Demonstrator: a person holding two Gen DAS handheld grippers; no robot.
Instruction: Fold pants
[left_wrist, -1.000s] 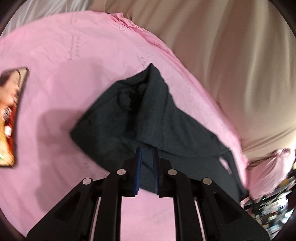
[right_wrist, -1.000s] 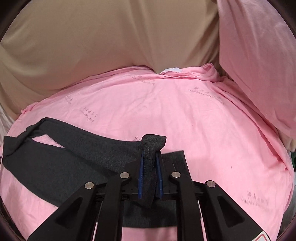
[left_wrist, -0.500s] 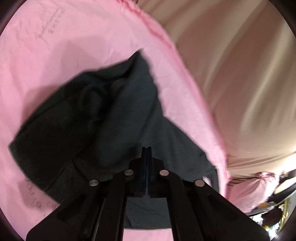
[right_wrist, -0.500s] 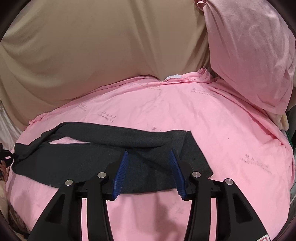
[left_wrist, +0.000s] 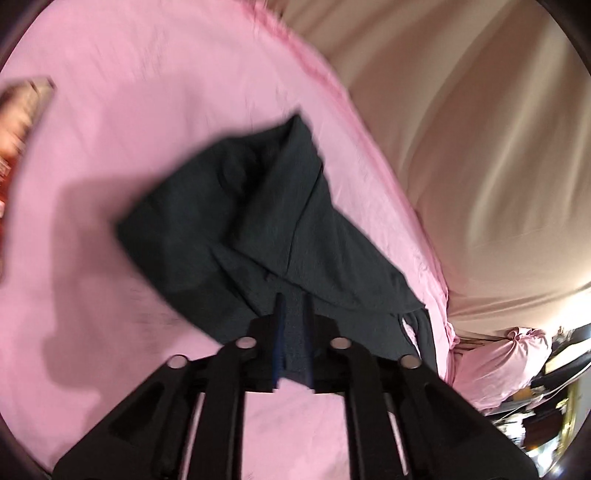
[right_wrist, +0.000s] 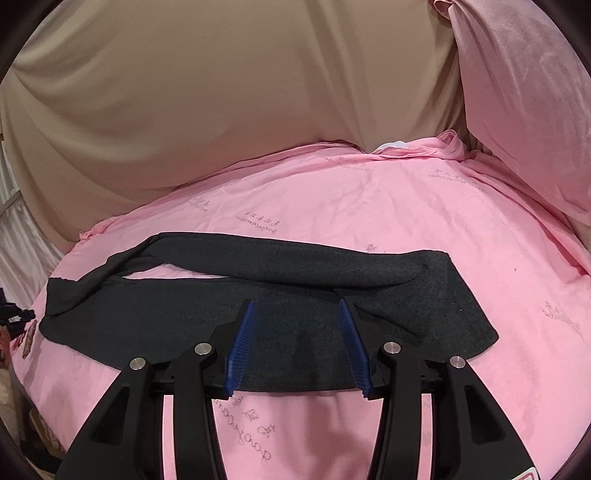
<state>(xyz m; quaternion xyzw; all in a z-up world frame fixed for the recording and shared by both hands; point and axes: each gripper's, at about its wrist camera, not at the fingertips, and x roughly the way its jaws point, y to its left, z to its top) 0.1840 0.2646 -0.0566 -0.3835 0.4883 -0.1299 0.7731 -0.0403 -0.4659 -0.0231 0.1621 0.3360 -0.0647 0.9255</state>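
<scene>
Dark grey pants (right_wrist: 280, 306) lie stretched left to right across the pink bedsheet (right_wrist: 388, 199), with one leg folded over along the far edge. My right gripper (right_wrist: 297, 310) is open and empty, hovering over the near edge of the pants. In the left wrist view, which is blurred, the pants (left_wrist: 236, 218) form a bunched heap. My left gripper (left_wrist: 293, 301) is shut on a fold of the pants and holds that end raised.
A beige sheet (right_wrist: 221, 92) hangs behind the bed. A pink pillow (right_wrist: 524, 92) stands at the right. A printed picture card (left_wrist: 18, 110) lies on the sheet at the left. Cluttered furniture (left_wrist: 546, 398) shows beyond the bed's edge.
My right gripper let go of the pants, opened and backed off. My left gripper, shut on the cloth, lifted and shifted its end of the pants.
</scene>
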